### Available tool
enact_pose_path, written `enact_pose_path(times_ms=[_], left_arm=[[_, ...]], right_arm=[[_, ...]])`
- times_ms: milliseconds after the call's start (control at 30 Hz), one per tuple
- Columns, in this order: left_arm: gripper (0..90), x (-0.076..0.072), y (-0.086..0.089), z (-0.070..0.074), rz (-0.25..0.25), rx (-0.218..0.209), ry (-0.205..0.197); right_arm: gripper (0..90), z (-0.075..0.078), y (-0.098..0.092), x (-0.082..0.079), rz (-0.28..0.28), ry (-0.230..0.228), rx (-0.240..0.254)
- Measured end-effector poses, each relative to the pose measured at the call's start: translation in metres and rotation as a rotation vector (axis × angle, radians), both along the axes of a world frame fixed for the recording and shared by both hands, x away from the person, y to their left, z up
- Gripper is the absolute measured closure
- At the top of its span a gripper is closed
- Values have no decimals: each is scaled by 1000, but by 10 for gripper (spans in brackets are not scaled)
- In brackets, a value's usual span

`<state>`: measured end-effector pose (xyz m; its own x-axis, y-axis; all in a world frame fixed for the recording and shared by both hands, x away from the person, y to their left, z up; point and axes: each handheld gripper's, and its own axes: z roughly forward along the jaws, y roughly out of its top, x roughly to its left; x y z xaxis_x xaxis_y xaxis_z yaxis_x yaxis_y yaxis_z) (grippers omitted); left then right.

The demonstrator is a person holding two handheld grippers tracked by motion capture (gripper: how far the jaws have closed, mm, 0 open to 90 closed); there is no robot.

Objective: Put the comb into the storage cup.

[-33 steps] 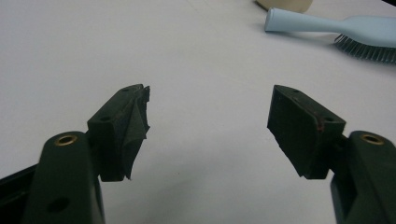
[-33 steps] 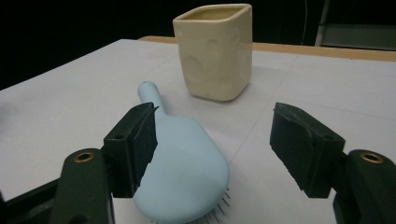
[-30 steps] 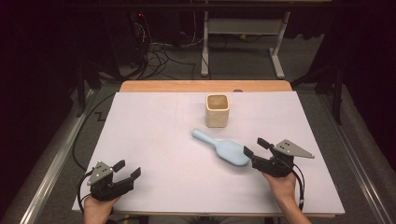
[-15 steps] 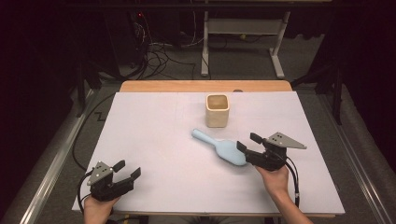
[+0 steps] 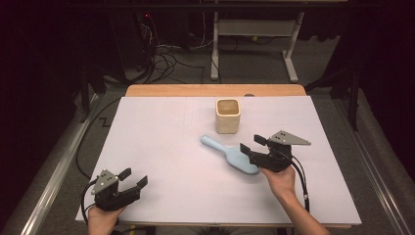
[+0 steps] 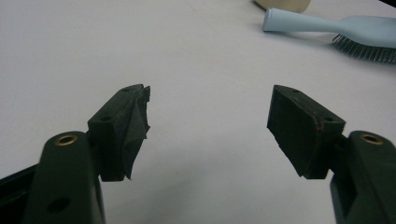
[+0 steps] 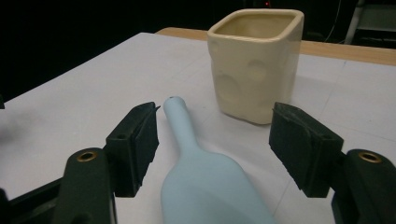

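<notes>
From the high view, I am watching the right gripper (image 5: 250,144) hovering over the bristle end of the pale blue plastic hairbrush (image 5: 229,153), which is lying on the white table covering (image 5: 161,147) just in front of the cream square ceramic cup (image 5: 228,115). The left gripper (image 5: 132,177) is resting near the table's front left corner, well apart from both.

In the left gripper view, its jaws are standing apart with nothing between them.

In the right gripper view, the jaws are spread wide on either side of the hairbrush, not touching it; its handle is pointing toward the cup. I judge this the approach to a grasp: next I am needing to lower and close on the brush's body.
</notes>
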<state>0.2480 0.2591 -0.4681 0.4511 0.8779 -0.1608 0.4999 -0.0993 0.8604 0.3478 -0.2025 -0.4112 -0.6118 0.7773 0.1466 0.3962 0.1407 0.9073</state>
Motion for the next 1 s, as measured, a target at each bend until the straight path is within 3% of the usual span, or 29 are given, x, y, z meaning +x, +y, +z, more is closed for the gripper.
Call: enact_pose_path(times_ms=[600, 1000], left_arm=[[297, 0, 0, 0, -5, 0, -1], [297, 0, 0, 0, 0, -4, -2]], right_arm=[[326, 6, 26, 17, 40, 26, -49], [340, 9, 41, 28, 67, 53, -107]])
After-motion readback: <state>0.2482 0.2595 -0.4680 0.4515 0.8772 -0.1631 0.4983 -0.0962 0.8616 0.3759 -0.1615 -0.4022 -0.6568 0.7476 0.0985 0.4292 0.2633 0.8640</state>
